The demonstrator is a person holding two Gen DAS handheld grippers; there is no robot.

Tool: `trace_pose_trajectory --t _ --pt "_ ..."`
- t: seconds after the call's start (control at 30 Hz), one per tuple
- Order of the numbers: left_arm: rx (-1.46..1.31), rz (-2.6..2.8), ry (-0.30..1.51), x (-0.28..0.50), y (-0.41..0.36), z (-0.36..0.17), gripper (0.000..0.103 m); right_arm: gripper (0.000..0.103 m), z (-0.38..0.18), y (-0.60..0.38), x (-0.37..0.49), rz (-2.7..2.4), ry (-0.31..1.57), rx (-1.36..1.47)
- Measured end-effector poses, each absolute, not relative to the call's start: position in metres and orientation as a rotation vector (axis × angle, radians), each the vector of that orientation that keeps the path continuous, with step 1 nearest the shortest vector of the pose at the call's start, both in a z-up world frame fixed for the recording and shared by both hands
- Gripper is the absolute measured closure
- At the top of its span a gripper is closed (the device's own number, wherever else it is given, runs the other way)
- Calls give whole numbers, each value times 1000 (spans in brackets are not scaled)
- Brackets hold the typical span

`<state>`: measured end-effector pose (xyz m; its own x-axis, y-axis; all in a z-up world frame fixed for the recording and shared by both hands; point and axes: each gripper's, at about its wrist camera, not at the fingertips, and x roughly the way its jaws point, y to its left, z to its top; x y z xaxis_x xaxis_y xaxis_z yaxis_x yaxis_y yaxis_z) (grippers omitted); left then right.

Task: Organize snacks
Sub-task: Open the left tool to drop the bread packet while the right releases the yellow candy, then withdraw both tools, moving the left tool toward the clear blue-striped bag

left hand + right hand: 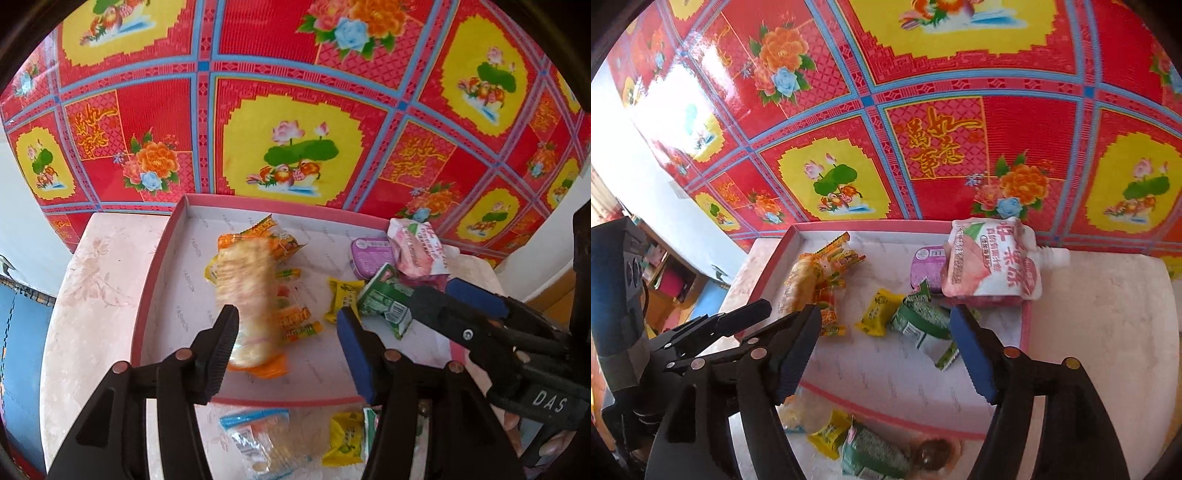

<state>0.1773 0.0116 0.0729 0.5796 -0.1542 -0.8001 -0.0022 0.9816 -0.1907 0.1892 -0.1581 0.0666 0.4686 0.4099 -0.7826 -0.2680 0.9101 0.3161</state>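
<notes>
A shallow pink-rimmed box (155, 273) (775, 269) sits on a pale stool and holds snacks. My left gripper (286, 325) is open above the box; a blurred pale rice-cracker pack (245, 295) hangs just past its left finger, over orange packets (275, 236). My right gripper (886, 325) is open and empty above a green packet (919, 317) and a yellow packet (879, 312). A pink drink pouch (991, 258) leans on the box's right rim beside a purple tin (925, 267). The right gripper also shows in the left wrist view (458, 295).
Outside the box at the near edge lie a clear blue-topped bag (258, 439), a yellow packet (345, 439) (831, 432), a green packet (871, 454) and a brown round sweet (934, 452). A red floral sheet (295, 110) rises behind the stool (92, 295).
</notes>
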Motion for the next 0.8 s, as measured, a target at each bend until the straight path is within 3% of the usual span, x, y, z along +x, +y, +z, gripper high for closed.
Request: trace_pose_trajectory --t 0.8 --pt "-204 -67 928 107 28 90 45 29 89 -165 107 365 986 85"
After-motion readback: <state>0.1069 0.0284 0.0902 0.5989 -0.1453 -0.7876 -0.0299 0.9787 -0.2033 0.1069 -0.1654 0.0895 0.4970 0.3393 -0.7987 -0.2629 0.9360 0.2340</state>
